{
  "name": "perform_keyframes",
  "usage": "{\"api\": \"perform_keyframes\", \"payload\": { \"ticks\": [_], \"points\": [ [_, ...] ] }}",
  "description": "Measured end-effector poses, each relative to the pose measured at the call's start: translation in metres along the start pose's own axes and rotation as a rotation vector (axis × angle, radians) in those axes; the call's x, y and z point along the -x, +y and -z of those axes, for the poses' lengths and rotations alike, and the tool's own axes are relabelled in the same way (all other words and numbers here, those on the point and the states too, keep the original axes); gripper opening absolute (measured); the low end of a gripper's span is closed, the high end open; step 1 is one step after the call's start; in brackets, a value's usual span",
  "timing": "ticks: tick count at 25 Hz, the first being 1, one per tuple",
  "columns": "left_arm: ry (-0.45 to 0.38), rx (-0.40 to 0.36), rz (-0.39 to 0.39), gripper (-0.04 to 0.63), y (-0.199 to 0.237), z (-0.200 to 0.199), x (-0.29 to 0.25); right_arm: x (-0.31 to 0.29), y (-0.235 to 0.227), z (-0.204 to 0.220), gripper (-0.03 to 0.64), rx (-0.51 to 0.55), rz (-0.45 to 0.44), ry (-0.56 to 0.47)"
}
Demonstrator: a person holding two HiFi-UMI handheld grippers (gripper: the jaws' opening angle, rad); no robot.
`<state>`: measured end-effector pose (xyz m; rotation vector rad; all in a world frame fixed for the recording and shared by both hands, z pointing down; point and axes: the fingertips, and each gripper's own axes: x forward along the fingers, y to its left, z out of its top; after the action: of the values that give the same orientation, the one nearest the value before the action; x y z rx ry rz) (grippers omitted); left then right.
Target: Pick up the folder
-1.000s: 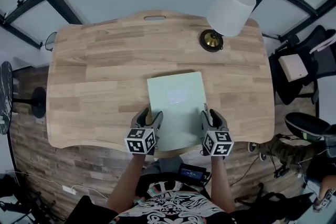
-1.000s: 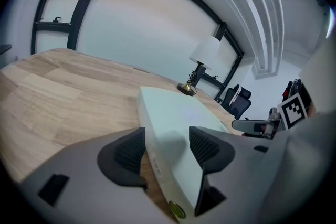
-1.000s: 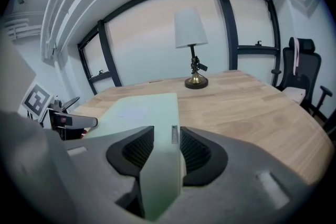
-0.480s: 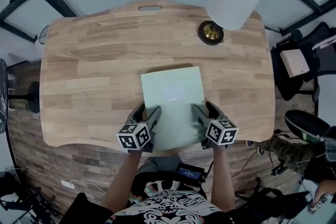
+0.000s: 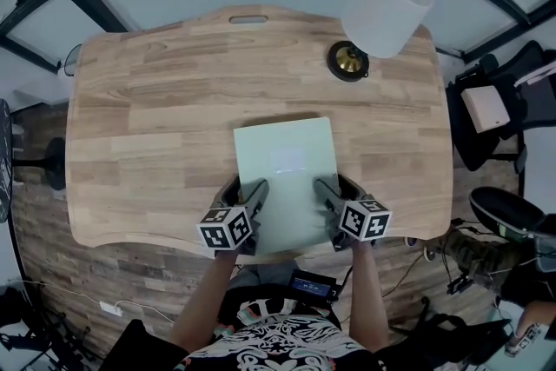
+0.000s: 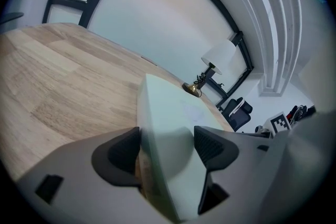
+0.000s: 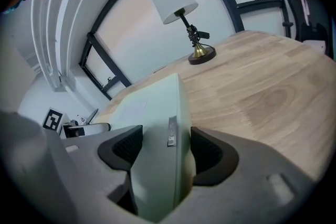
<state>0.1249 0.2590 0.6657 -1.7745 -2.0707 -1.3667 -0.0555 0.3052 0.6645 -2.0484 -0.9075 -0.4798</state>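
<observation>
A pale green folder lies flat on the wooden table, its near edge at the table's front edge. My left gripper straddles the folder's near left edge, and my right gripper straddles the near right edge. In the left gripper view the folder runs between the spread jaws of the left gripper. The right gripper view shows the folder and its small metal clip between the jaws of the right gripper. Both pairs of jaws have just been opening and stand wide around the folder.
A table lamp with a white shade and brass base stands at the back right of the table. A black chair with a white box on it sits off the right edge. Wood floor shows below.
Both grippers have rolled inward and slid onto the folder's near edges. Their jaws now stand wider, with the folder between them. The folder has stayed flat on the table.
</observation>
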Motion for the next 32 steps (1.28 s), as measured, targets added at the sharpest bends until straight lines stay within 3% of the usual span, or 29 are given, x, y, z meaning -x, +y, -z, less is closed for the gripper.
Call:
{"api": "perform_keyframes", "payload": {
  "ticks": [3,12,32],
  "points": [
    [0.0,0.0,-0.003,0.305,0.001,-0.001,-0.001,-0.001,0.001,-0.001,0.276,0.03,0.02,-0.007],
    [0.024,-0.007,0.003,0.305,0.004,-0.011,0.0,0.005,0.014,0.0,0.27,-0.019,0.065,-0.036],
    [-0.106,-0.128,0.069,0.305,-0.047,-0.059,0.068,0.078,0.075,-0.023,0.27,0.03,0.09,-0.255]
  ]
}}
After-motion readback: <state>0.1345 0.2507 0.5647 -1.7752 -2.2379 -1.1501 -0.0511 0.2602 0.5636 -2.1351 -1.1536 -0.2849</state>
